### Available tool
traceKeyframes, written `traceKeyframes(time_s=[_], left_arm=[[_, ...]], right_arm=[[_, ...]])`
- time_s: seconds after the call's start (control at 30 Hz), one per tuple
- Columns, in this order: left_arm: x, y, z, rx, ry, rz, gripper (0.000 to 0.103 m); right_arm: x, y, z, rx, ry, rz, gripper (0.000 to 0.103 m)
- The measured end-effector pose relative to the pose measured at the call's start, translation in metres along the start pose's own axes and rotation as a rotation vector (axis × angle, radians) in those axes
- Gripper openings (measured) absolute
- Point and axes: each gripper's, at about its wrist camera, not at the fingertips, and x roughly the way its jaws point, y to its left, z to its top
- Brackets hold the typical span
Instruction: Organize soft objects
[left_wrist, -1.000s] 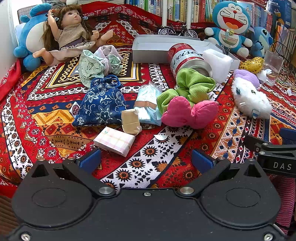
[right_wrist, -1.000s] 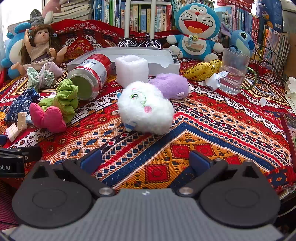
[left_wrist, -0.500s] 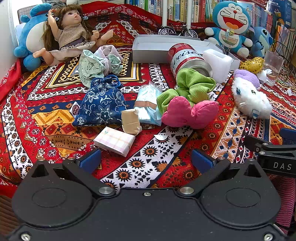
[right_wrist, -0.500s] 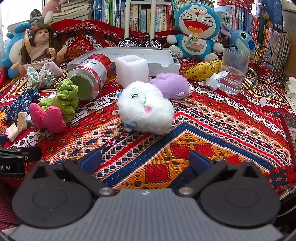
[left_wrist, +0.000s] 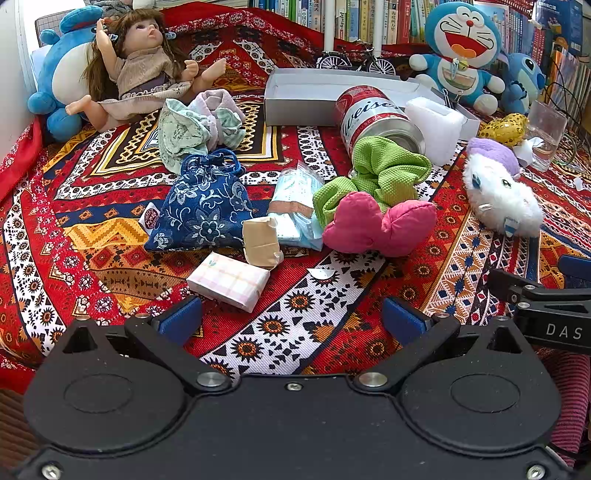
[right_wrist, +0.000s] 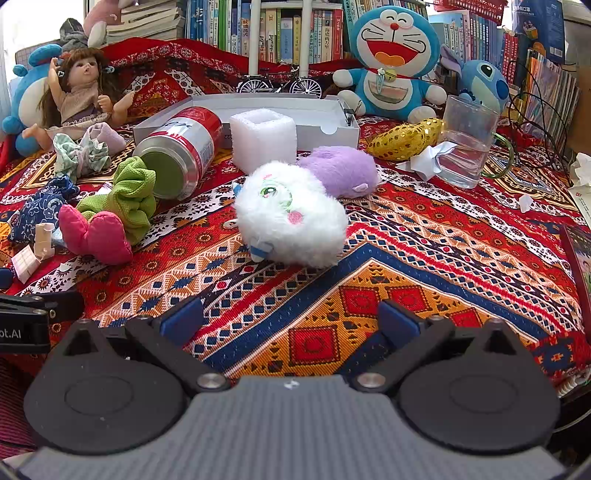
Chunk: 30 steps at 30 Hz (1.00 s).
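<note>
Sorting looks not yet begun: left gripper (left_wrist: 291, 319) and right gripper (right_wrist: 291, 319) both hover spread wide and empty over the patterned cloth (right_wrist: 369, 295). White plush (right_wrist: 291, 218) lies straight ahead of the right one (closest soft target); reaching forward comes next.

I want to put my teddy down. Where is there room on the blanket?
The biggest bare patch is in front of the white fluffy toy, stretching right toward the book edge. Another lies left of the blue flowered pouch, below the doll. It is crowded around the pink cushion, green cloth and tipped can.
</note>
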Motion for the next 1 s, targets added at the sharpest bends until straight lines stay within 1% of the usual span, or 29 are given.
traceKeyframes(time_s=[0.77, 0.83, 0.9, 1.0], left_arm=[[0.000, 0.000, 0.000, 0.001, -0.001, 0.000, 0.103], [0.000, 0.000, -0.002, 0.003, -0.015, 0.001, 0.103], [-0.001, 0.001, -0.006, 0.008, -0.045, -0.002, 0.103], [-0.010, 0.007, -0.010, 0.018, -0.077, -0.009, 0.103]], right_arm=[[-0.001, 0.000, 0.000, 0.000, -0.001, -0.001, 0.103], [-0.001, 0.001, 0.000, 0.000, 0.000, -0.001, 0.103], [-0.001, 0.001, 0.000, 0.000, -0.001, 0.000, 0.103], [-0.001, 0.001, 0.000, 0.000, -0.008, 0.000, 0.103]])
